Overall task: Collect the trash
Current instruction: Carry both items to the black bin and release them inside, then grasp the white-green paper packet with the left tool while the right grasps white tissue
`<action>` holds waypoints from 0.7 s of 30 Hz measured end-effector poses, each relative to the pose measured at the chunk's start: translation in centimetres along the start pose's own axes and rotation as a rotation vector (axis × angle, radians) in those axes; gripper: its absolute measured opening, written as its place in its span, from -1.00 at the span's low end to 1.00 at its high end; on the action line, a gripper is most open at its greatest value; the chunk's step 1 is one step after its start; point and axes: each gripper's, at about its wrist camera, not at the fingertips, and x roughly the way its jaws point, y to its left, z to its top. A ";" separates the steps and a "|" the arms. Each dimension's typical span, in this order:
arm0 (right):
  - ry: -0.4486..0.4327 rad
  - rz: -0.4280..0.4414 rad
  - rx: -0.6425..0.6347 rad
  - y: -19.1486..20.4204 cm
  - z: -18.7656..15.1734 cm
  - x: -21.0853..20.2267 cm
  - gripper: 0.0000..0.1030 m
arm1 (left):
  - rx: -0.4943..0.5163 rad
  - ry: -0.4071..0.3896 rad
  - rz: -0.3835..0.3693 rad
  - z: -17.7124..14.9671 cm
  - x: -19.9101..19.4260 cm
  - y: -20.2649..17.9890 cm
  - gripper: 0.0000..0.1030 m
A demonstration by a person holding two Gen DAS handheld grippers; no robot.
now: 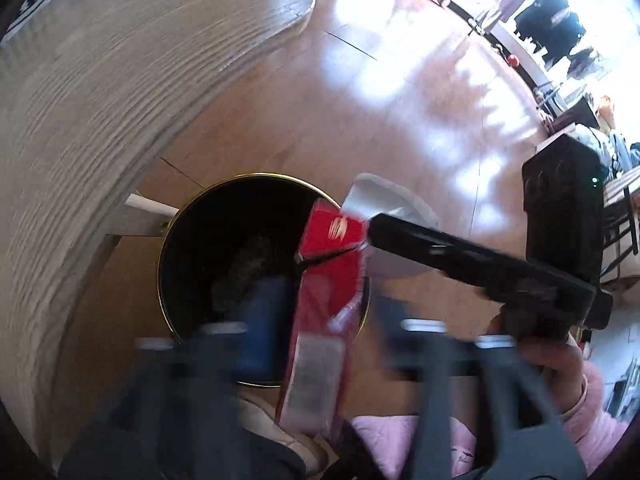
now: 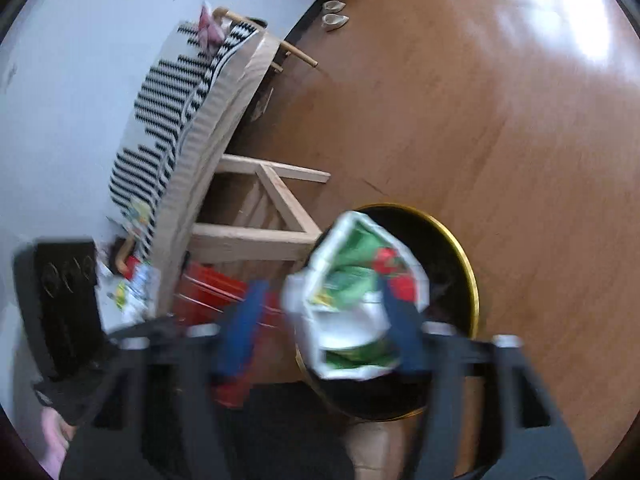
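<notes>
A black bin with a gold rim [image 1: 176, 224] stands on the wooden floor beside the table; it also shows in the right wrist view [image 2: 468, 264]. My left gripper [image 1: 324, 340] is open, with a red wrapper [image 1: 332, 264] between its fingers over the bin's right edge. My right gripper [image 2: 320, 320] is open, and a white and green wrapper [image 2: 356, 292] sits between its fingers above the bin. In the left wrist view the right gripper [image 1: 368, 236] reaches in from the right with that white wrapper [image 1: 376, 200] at its tip. Dark trash lies inside the bin.
A round wooden table [image 1: 100, 100] fills the left. A black-and-white striped cloth [image 2: 168, 112] lies on it, with more wrappers [image 2: 136, 288] at its edge. The table's wooden frame [image 2: 272, 208] stands next to the bin. A pair of shoes [image 2: 334, 14] lies by the far wall.
</notes>
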 end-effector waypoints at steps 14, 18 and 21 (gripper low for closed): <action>-0.221 -0.308 -0.089 2.8 0.1 -3.4 0.89 | 0.066 -0.562 0.189 -2.8 -20.8 0.2 0.88; -0.228 -0.345 -0.231 7.7 -0.1 -1.9 0.89 | -0.012 -0.638 0.427 -8.0 -27.4 7.6 0.88; -0.212 -0.341 -0.317 11.7 -0.5 -0.2 0.89 | -0.149 -0.632 0.626 -13.0 -29.6 14.1 0.88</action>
